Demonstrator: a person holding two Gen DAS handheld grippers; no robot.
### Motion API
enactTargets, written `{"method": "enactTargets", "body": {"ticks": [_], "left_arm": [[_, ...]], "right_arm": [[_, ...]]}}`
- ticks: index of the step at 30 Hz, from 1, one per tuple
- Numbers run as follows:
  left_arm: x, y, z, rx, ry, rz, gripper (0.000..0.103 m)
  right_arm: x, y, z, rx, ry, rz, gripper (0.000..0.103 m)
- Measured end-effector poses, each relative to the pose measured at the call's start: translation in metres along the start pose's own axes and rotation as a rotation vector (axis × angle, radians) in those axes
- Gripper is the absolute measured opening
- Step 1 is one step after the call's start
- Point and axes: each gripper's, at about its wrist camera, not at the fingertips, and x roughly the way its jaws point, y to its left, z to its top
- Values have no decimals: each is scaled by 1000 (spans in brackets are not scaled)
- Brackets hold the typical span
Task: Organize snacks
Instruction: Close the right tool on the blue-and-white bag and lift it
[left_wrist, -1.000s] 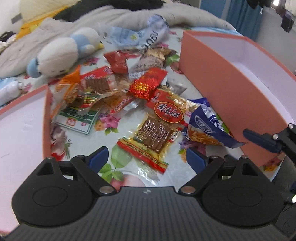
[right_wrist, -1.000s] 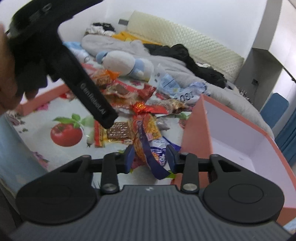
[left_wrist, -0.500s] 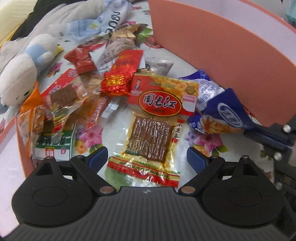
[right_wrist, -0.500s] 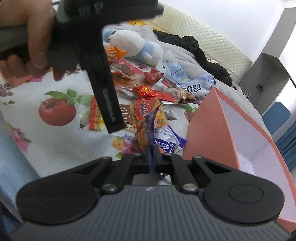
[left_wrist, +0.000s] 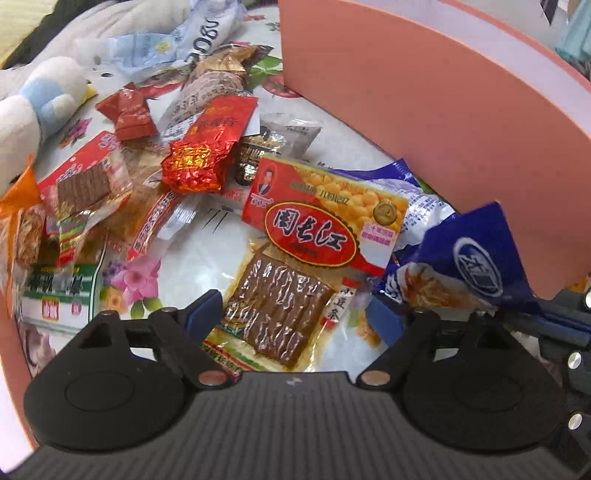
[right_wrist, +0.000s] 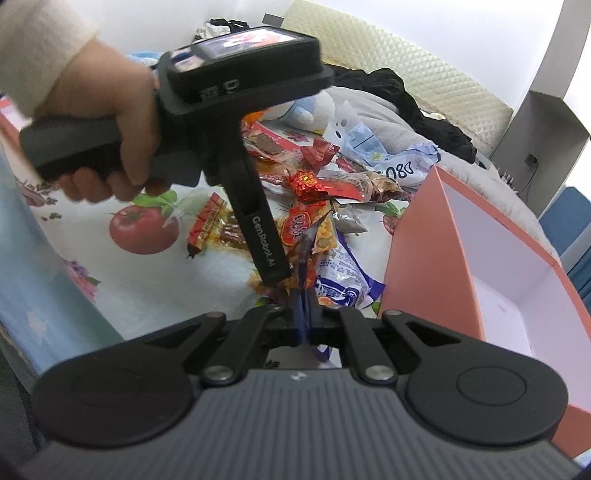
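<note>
- We see our right hand-held gripper (right_wrist: 303, 295) with its fingers pressed together on the edge of a blue snack packet (left_wrist: 467, 258), which stands edge-on between the pads in the right wrist view
- In the left wrist view that same blue packet sits just beside the outer wall of the salmon-pink box (left_wrist: 424, 103), its crimped corner held at the right edge of the frame
- Our left hand-held gripper (left_wrist: 295, 317) has its fingers wide apart, one on each side of a clear pouch of brown dried tofu strips (left_wrist: 277, 314) lying flat on the flowered bed cover (right_wrist: 147, 280)
- A red and yellow bean packet (left_wrist: 325, 218) overlaps the top of that pouch and touches the blue packet's neighbour, a white and blue wrapper (right_wrist: 343, 280)
- Farther off we find a crinkled red foil packet (left_wrist: 207, 147), a small dark red sachet (left_wrist: 129, 114) and a green and white packet (left_wrist: 59, 291) among the loose pile
- A white and blue plush toy (left_wrist: 33, 107) lies at the far left, near the pile
- The pink box is open at the top, and the part of its white interior (right_wrist: 509, 295) that we can see holds nothing
- From the right wrist view we see the person's left hand (right_wrist: 107, 122) gripping the handle of the other tool above the snacks
</note>
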Motion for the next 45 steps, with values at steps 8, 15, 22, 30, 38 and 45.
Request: {"method": "enactTargets", "body": {"ticks": [8,15,22,30,38,45], "left_arm": [[-15,-10,-16,-100,-62,53,64],[-31,-9,-28,-219,-60,47,55],[-51,-14,-40,-338,-44,24,11],[-71,-25,-69,-447,-67,-14,6],[-95,-39,-77,-400,-130,8,6],[-101,-24,-60,-292,-131,35,18]], "right_arm": [[-4,-1,0,22,0,23,4],[-18,1,0,18,-20,46,4],[-33,1,-2,29,-29,77,4],[-55,1,-11,41,-22,133,4],[-67,-7,-20,144,14,211,15],[-84,-26,-17,375,-12,309,62]]}}
